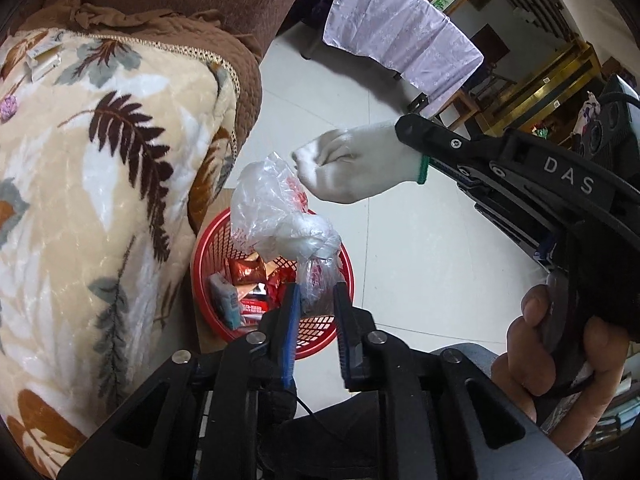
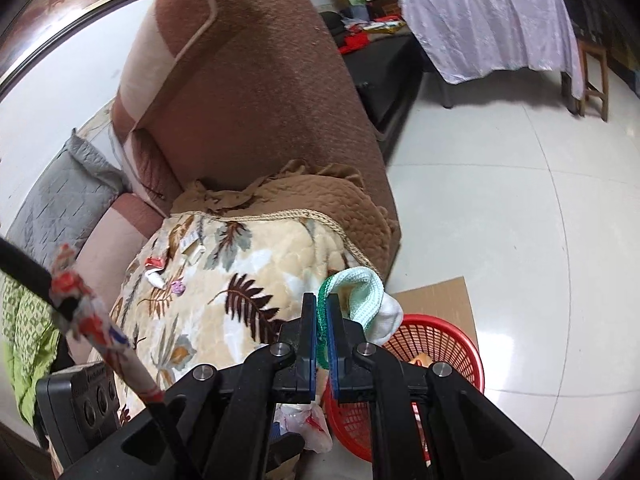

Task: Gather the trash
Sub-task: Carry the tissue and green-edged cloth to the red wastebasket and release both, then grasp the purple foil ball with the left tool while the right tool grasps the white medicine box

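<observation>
My left gripper (image 1: pixel 316 296) is shut on a knotted clear plastic bag (image 1: pixel 280 216) and holds it above a red mesh basket (image 1: pixel 320 332) that has wrappers in it. My right gripper (image 2: pixel 322 312) is shut on the green cuff of a white glove (image 2: pixel 366 296); the glove also shows in the left wrist view (image 1: pixel 352 168), hanging just right of the bag. The basket (image 2: pixel 432 336) sits on the floor below and right of my right gripper. Small wrappers (image 2: pixel 156 270) lie on the leaf-pattern blanket (image 2: pixel 240 280).
A brown sofa (image 2: pixel 256 92) with the blanket is on the left. The basket stands on a cardboard sheet (image 2: pixel 436 292) on the tiled floor. A table under a lilac cloth (image 2: pixel 492 24) and a wooden stool (image 2: pixel 596 80) stand far back.
</observation>
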Action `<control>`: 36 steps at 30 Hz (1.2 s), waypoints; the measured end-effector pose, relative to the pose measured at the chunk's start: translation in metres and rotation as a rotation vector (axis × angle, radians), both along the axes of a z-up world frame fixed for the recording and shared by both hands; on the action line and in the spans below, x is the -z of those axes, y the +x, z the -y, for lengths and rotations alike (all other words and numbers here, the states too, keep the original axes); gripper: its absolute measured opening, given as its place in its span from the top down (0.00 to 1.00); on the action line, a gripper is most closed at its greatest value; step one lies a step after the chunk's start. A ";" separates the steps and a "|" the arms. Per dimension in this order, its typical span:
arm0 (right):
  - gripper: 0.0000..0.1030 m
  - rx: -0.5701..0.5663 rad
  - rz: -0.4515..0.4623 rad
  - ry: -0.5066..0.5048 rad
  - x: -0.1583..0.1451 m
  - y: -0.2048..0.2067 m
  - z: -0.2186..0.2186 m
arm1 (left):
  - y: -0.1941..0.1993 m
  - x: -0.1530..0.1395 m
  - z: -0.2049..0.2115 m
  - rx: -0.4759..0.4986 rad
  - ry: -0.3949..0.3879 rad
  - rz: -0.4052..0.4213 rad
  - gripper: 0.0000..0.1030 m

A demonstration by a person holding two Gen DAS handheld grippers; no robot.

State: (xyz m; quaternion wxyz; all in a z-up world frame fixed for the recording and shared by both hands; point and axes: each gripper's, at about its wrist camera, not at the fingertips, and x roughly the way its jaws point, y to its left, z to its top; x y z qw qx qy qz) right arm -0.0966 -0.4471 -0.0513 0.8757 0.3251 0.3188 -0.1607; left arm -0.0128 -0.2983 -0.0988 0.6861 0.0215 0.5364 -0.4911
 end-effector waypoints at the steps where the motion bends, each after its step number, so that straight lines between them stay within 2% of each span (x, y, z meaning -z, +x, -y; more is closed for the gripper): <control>1: 0.94 0.008 0.000 0.008 0.001 -0.001 0.001 | 0.000 0.001 0.000 -0.003 -0.002 -0.006 0.83; 2: 0.93 0.014 -0.002 0.016 0.003 -0.001 0.003 | 0.001 0.003 0.000 -0.005 -0.003 -0.013 0.80; 4: 0.82 0.032 -0.008 0.031 0.005 -0.002 0.006 | 0.001 0.004 0.001 -0.007 -0.001 -0.018 0.72; 6: 0.53 0.050 -0.012 0.042 0.007 -0.004 0.008 | -0.001 0.001 0.000 -0.010 -0.006 -0.013 0.67; 12: 0.51 0.060 0.006 0.011 0.001 -0.007 0.007 | 0.004 -0.008 -0.006 -0.047 -0.012 0.013 0.64; 16: 0.49 0.042 0.020 -0.017 -0.005 -0.004 0.000 | 0.015 -0.019 -0.018 -0.126 -0.016 0.067 0.54; 18: 0.44 0.038 0.022 -0.039 -0.007 -0.003 -0.003 | 0.023 -0.026 -0.025 -0.174 -0.017 0.089 0.50; 20: 0.41 0.031 0.025 -0.067 -0.010 -0.001 -0.008 | 0.033 -0.033 -0.034 -0.225 -0.018 0.103 0.41; 22: 0.37 0.023 0.028 -0.088 -0.012 0.000 -0.012 | 0.041 -0.041 -0.043 -0.269 -0.015 0.134 0.41; 26: 0.30 0.005 0.030 -0.142 -0.017 0.004 -0.022 | 0.060 -0.054 -0.059 -0.360 -0.002 0.174 0.32; 36: 0.19 -0.095 0.048 -0.264 -0.027 0.016 -0.050 | 0.111 -0.080 -0.124 -0.630 0.024 0.251 0.30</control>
